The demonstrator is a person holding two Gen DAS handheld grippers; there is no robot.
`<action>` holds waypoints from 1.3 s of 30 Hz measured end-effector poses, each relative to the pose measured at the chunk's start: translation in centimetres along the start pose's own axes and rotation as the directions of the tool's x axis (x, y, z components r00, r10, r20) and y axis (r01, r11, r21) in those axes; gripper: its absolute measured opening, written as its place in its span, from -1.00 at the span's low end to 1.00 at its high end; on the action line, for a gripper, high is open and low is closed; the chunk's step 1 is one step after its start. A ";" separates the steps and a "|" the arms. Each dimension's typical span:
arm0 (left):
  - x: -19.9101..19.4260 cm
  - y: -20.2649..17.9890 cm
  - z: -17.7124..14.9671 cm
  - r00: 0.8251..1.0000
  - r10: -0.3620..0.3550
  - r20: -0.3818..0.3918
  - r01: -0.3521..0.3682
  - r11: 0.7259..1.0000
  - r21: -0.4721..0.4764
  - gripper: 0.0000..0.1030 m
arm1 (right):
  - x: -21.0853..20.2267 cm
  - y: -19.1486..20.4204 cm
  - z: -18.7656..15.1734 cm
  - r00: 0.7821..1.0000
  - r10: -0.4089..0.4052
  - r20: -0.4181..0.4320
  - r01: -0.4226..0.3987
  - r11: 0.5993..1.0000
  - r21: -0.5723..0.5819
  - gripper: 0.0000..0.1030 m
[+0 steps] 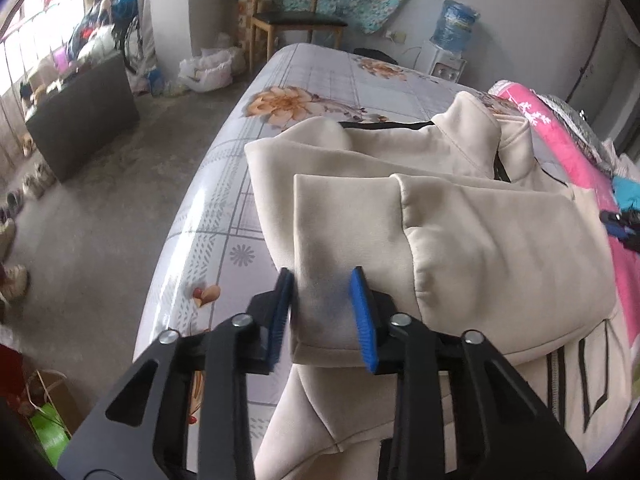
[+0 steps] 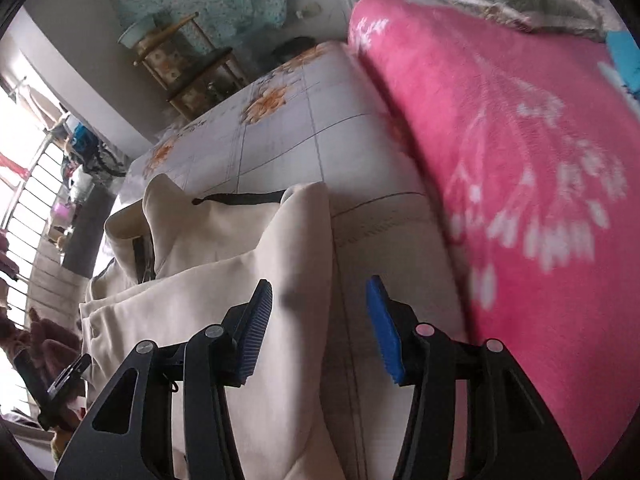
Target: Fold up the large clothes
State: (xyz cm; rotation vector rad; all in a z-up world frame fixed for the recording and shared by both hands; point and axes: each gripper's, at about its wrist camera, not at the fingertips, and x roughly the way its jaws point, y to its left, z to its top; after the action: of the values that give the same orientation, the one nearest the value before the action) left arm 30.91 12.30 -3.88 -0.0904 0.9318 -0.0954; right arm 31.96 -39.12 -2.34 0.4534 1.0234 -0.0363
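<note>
A cream zip-up hoodie (image 1: 460,216) with black trim lies on the bed, one sleeve folded across its front. My left gripper (image 1: 326,312) is open, its blue pads on either side of the sleeve cuff (image 1: 320,320), not squeezing it. In the right wrist view the hoodie (image 2: 240,280) lies at the left. My right gripper (image 2: 320,328) is open and empty, straddling the hoodie's right edge over the sheet. The right gripper's tips also show at the far right of the left wrist view (image 1: 620,220).
The bed carries a grey-white floral sheet (image 1: 304,80) and a pink blanket (image 2: 520,140) beside the hoodie. A wooden chair (image 1: 288,16) and a water dispenser (image 1: 448,48) stand past the bed. A dark cabinet (image 1: 84,120) and shoes (image 1: 16,276) are on the floor at left.
</note>
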 end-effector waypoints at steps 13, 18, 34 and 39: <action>-1.5 -1.6 0.3 0.998 -0.034 0.057 0.031 0.998 0.053 -0.82 | -0.6 -1.9 -0.3 0.993 0.058 0.105 -0.067 0.994 0.082 -0.89; -0.4 -0.2 0.1 0.999 -0.045 0.023 0.045 0.999 -0.012 -0.68 | -3.3 -1.4 -1.5 0.994 0.016 0.112 -0.016 1.000 0.002 -0.69; -1.8 -3.0 -0.7 0.995 -0.098 0.007 0.097 0.992 0.077 -0.60 | -5.7 6.5 -17.0 0.942 -0.324 0.087 0.298 0.692 -0.657 -0.78; -1.4 -3.2 -1.7 0.995 -0.095 0.000 0.095 0.992 0.086 -0.63 | -8.3 4.9 -16.0 0.931 -0.318 0.182 0.364 0.751 -0.551 -0.88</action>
State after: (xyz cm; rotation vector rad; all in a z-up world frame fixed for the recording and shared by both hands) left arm 28.54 9.24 -3.38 -0.0554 0.9181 -0.2231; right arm 15.70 -30.12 -0.73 -0.3010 0.9728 -0.0671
